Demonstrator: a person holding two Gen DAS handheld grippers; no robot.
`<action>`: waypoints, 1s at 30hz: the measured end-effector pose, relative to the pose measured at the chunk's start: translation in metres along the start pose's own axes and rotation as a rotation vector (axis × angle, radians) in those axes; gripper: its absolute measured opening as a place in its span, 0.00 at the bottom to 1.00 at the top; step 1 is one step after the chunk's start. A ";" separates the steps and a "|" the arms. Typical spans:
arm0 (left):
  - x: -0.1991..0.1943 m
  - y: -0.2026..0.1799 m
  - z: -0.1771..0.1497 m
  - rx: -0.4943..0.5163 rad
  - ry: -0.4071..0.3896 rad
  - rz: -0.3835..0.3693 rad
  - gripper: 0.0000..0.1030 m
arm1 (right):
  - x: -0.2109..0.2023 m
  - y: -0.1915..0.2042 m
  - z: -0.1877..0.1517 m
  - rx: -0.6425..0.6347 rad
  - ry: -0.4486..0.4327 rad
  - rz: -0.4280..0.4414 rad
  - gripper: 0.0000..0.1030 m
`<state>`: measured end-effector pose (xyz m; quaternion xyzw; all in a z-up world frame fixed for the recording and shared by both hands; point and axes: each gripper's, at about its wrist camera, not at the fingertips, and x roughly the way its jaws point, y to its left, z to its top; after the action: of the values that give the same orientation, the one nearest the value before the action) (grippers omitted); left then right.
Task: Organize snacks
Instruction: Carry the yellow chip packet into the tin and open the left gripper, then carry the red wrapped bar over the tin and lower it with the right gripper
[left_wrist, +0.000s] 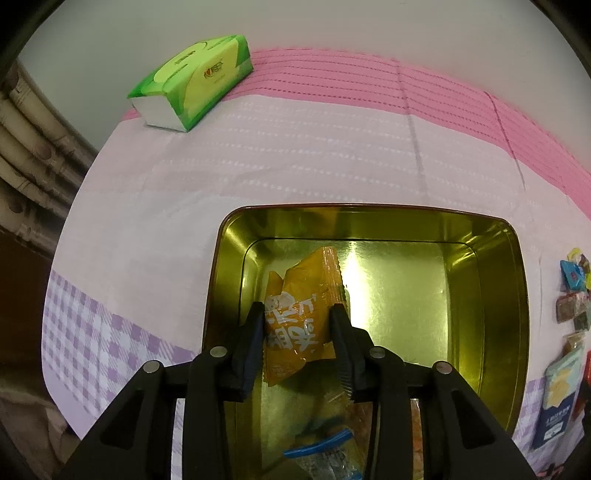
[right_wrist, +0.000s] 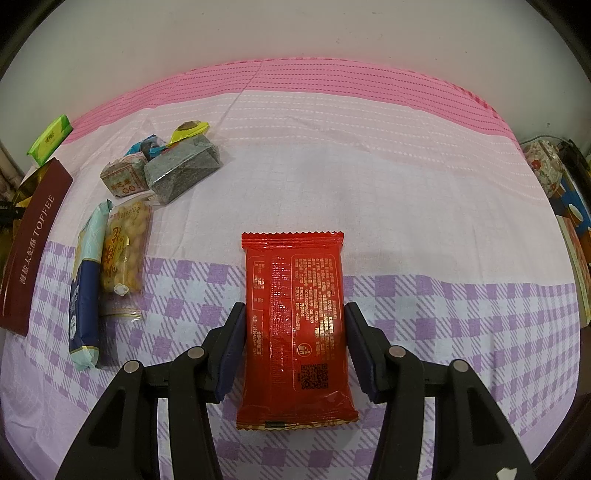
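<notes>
An open gold tin (left_wrist: 491, 280) stands on the pink and lilac cloth. My left gripper (left_wrist: 297, 308) reaches down into it, shut on an orange snack packet (left_wrist: 303, 291) that tilts against the tin's floor. Beneath my fingers in the tin lies a clear packet with blue trim (left_wrist: 321, 446). In the right wrist view, my right gripper (right_wrist: 294, 306) is shut on the long sides of a red snack packet (right_wrist: 295, 317), its printed back facing the camera, just above the checked cloth. The tin's maroon outer wall (right_wrist: 33, 243) shows at the far left.
Loose snacks lie left of the red packet: a blue-and-teal packet (right_wrist: 85, 280), a clear bag of yellow balls (right_wrist: 123, 247), a dark grey block (right_wrist: 183, 171), a brown block (right_wrist: 123, 177), small candies (right_wrist: 188, 131). A green tissue pack (left_wrist: 192, 81) sits at the cloth's far edge.
</notes>
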<state>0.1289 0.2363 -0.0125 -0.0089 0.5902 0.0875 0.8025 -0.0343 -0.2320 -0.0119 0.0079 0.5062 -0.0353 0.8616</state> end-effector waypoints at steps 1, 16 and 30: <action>0.000 0.000 0.000 0.004 0.000 0.001 0.36 | 0.000 -0.001 0.000 0.001 0.001 0.001 0.49; -0.054 0.000 -0.031 0.028 -0.140 -0.078 0.48 | 0.001 0.004 0.005 -0.017 0.039 -0.009 0.43; -0.095 0.042 -0.081 -0.033 -0.310 0.041 0.65 | 0.000 0.000 0.008 0.039 0.047 -0.029 0.40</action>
<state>0.0185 0.2562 0.0563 0.0034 0.4580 0.1138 0.8817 -0.0274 -0.2320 -0.0078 0.0183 0.5255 -0.0577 0.8487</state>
